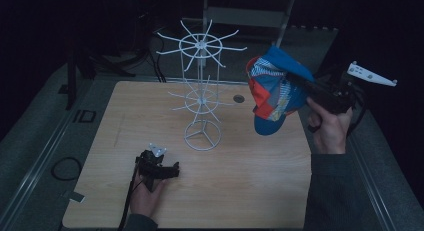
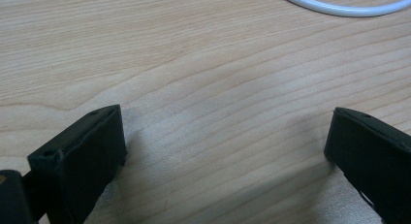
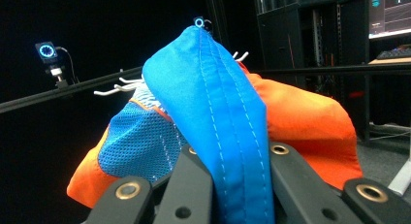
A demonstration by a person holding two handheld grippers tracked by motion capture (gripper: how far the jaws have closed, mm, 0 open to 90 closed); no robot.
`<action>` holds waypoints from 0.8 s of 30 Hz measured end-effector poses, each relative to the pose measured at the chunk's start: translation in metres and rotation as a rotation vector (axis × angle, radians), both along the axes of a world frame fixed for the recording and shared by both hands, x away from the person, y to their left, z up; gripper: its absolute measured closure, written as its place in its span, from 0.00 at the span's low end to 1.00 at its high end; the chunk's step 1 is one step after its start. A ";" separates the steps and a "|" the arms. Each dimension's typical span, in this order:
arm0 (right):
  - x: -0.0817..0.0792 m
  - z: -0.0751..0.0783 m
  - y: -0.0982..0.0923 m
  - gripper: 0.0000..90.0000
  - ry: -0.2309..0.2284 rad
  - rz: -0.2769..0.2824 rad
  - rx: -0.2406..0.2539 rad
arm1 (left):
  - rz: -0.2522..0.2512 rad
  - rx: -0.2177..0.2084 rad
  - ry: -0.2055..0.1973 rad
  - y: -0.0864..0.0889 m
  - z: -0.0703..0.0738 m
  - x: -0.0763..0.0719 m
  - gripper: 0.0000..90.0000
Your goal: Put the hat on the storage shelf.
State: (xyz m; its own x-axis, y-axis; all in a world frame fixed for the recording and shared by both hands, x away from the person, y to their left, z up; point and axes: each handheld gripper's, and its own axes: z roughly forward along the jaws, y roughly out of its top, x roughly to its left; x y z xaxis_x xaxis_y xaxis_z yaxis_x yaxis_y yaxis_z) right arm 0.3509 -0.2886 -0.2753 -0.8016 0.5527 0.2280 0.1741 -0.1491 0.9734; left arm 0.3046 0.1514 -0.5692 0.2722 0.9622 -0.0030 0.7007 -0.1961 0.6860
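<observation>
Soft, light blue-and-orange fabric cap (image 1: pixel 274 88), clamped at its blue brim by the right gripper (image 1: pixel 312 93); left gripper (image 1: pixel 172 167) jaws wide, empty.

A pale wooden table (image 1: pixel 240 191) carries a white wire rack (image 1: pixel 202 98) on its ring base — and perhaps a small dark disc (image 1: pixel 239 98).

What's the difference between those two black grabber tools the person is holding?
The right gripper is raised in the air, shut on a blue and orange cap; the left gripper sits low at the wooden table and holds nothing. The right one's jaws pinch the cap's blue fabric; the left one's jaws stand wide apart. Both are black, hand-held and trail a cable.
</observation>
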 end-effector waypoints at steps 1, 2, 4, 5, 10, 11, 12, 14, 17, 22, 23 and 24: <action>0.000 0.001 0.000 0.97 0.000 0.002 0.001 | 0.000 0.000 0.000 0.000 0.000 0.000 0.02; 0.000 0.001 0.000 0.97 -0.001 0.000 0.003 | 0.000 0.000 0.000 0.000 0.000 0.000 0.02; 0.000 0.004 -0.001 0.97 -0.004 -0.002 0.009 | 0.000 0.000 0.000 0.000 0.000 0.000 0.02; 0.000 0.005 -0.001 0.97 -0.008 -0.001 0.015 | 0.000 0.000 0.000 0.000 0.000 0.000 0.02; 0.001 0.015 0.000 0.97 -0.023 0.001 0.023 | -0.003 0.003 0.002 0.000 0.000 0.000 0.02; 0.002 0.017 0.000 0.97 -0.027 0.003 0.025 | -0.002 0.002 0.001 0.000 0.000 0.000 0.02; 0.002 0.019 0.001 0.97 -0.029 0.004 0.028 | 0.000 0.001 0.000 0.000 0.000 0.000 0.02; 0.003 0.024 0.002 0.97 -0.041 0.008 0.041 | -0.001 0.002 -0.001 0.000 0.000 0.000 0.02; 0.006 0.028 0.005 0.97 -0.044 0.013 0.057 | 0.000 0.000 0.000 0.000 0.000 0.000 0.02; 0.011 0.030 0.013 0.97 -0.040 0.023 0.067 | -0.002 0.002 0.003 0.000 0.000 0.000 0.02; 0.012 0.030 0.014 0.97 -0.039 0.023 0.068 | -0.002 0.001 0.003 0.000 0.000 0.000 0.02; 0.014 0.030 0.016 0.97 -0.036 0.026 0.070 | -0.002 0.002 0.003 0.000 0.000 0.000 0.02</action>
